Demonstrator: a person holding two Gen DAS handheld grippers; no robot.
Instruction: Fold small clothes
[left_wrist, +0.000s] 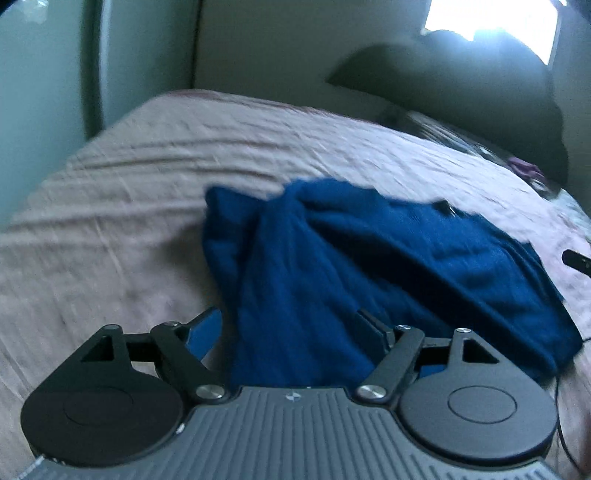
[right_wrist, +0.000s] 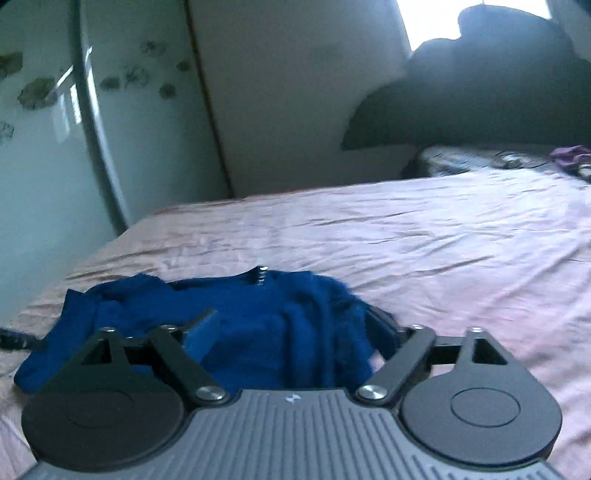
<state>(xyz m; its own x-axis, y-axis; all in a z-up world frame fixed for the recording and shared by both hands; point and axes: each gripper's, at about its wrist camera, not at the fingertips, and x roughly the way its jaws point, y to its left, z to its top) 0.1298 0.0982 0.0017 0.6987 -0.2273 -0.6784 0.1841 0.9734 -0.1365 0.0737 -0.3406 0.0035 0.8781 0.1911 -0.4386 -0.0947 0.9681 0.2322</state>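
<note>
A dark blue garment (left_wrist: 369, 266) lies bunched on the pink bedsheet (left_wrist: 110, 206). In the left wrist view my left gripper (left_wrist: 291, 325) is open, its fingers spread wide, and a fold of the blue cloth rises between them without being pinched. In the right wrist view the same blue garment (right_wrist: 258, 325) lies crumpled just ahead, a small metal fastener (right_wrist: 261, 275) at its far edge. My right gripper (right_wrist: 291, 328) is open too, its fingers spread on either side of the cloth. The tip of my right gripper (left_wrist: 576, 260) shows at the left view's right edge.
The bed's pink sheet (right_wrist: 424, 251) stretches far ahead and right. A dark pillow (right_wrist: 480, 99) and a patterned dark cloth (right_wrist: 480, 158) lie at the head, with a purple item (right_wrist: 570, 153). A pale wardrobe door (right_wrist: 44, 147) stands to the left.
</note>
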